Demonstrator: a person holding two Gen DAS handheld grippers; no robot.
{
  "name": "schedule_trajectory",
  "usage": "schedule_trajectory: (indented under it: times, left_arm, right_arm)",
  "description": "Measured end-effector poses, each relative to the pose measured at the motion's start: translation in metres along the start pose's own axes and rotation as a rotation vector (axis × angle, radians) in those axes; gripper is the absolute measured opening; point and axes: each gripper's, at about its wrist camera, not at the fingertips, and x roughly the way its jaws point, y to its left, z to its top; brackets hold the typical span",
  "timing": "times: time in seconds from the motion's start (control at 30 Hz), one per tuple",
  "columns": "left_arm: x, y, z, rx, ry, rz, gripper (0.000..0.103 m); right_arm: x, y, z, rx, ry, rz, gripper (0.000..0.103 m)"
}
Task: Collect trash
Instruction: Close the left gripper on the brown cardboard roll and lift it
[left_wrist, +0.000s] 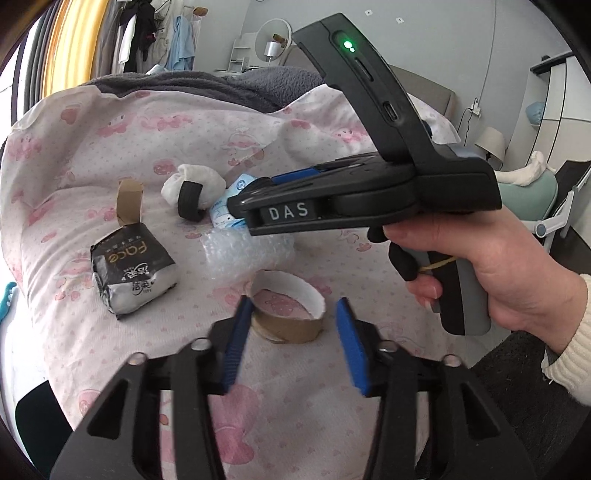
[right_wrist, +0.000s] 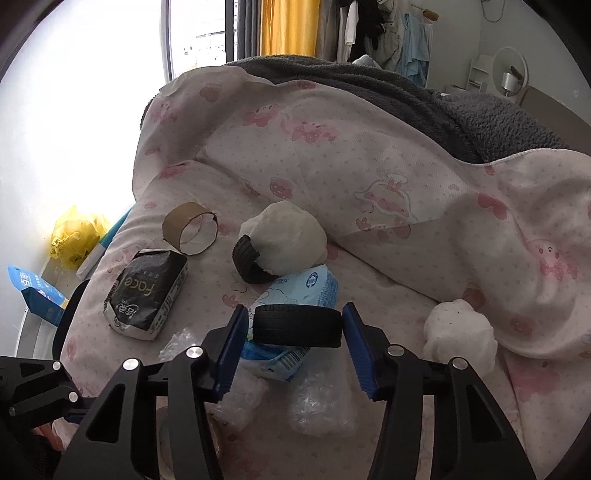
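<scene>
Trash lies on a pink patterned bedspread (left_wrist: 147, 147). My left gripper (left_wrist: 291, 343) is open, its blue pads either side of a cardboard tape ring (left_wrist: 286, 314) just ahead. My right gripper (right_wrist: 295, 339) is open around a black toy tyre (right_wrist: 297, 325) that rests on a blue-white wrapper (right_wrist: 306, 286); whether the pads touch it I cannot tell. In the left wrist view the right gripper (left_wrist: 258, 199) reaches over the wrapper (left_wrist: 225, 210). A second tyre (right_wrist: 249, 264) leans on a crumpled white tissue (right_wrist: 284, 236). A black-silver packet (left_wrist: 129, 273) and a second cardboard ring (right_wrist: 190, 229) lie left.
Bubble wrap (left_wrist: 243, 254) lies under the right gripper. Another tissue ball (right_wrist: 458, 336) sits at right. A grey blanket (right_wrist: 406, 96) covers the bed's far side. A yellow bag (right_wrist: 75, 236) and blue box (right_wrist: 37, 295) are on the floor left.
</scene>
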Motion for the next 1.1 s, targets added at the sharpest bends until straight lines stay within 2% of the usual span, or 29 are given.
schedule_trajectory:
  times: [0.1,0.17,0.33,0.37,0.47,0.57,0.73,0.83,0.87,1.0,1.1]
  left_arm:
    - [-0.003,0.008,0.001,-0.030,-0.002,-0.033,0.037]
    - [-0.005,0.009,-0.001,-0.032,-0.003,-0.030,0.025]
    - [-0.012,0.011,-0.003,-0.037,-0.003,-0.047,0.024]
    - [-0.013,0.010,-0.003,-0.035,0.000,-0.043,0.027]
    - [-0.016,0.006,-0.002,-0.023,-0.016,-0.053,0.060]
    - [-0.012,-0.001,-0.002,0.008,-0.015,-0.023,0.065]
    - [0.003,-0.003,0.003,0.000,0.009,0.005,0.063]
    - [0.010,-0.003,0.005,-0.015,0.033,0.010,0.051]
    - [0.010,-0.003,0.005,-0.016,0.035,0.014,0.050]
    - [0.003,0.001,0.006,-0.037,0.012,-0.042,0.049]
    - [-0.005,-0.001,0.004,-0.028,0.000,-0.056,0.049]
  right_arm:
    - [-0.001,0.000,0.002,0.013,-0.006,-0.004,0.049]
    - [-0.004,0.000,0.004,0.021,-0.018,-0.002,0.049]
    - [-0.010,0.006,0.011,0.013,-0.049,-0.011,0.049]
    - [-0.011,0.007,0.012,0.013,-0.056,-0.014,0.049]
    - [-0.013,0.006,0.013,0.019,-0.069,-0.016,0.049]
    - [-0.013,0.004,0.014,0.030,-0.072,-0.011,0.049]
    - [-0.016,0.000,0.014,0.038,-0.079,-0.004,0.049]
    - [-0.018,-0.001,0.015,0.039,-0.081,-0.001,0.049]
    - [-0.018,-0.001,0.015,0.039,-0.081,0.002,0.049]
    - [-0.020,0.002,0.017,0.036,-0.087,0.011,0.049]
    - [-0.022,0.006,0.020,0.038,-0.098,0.022,0.049]
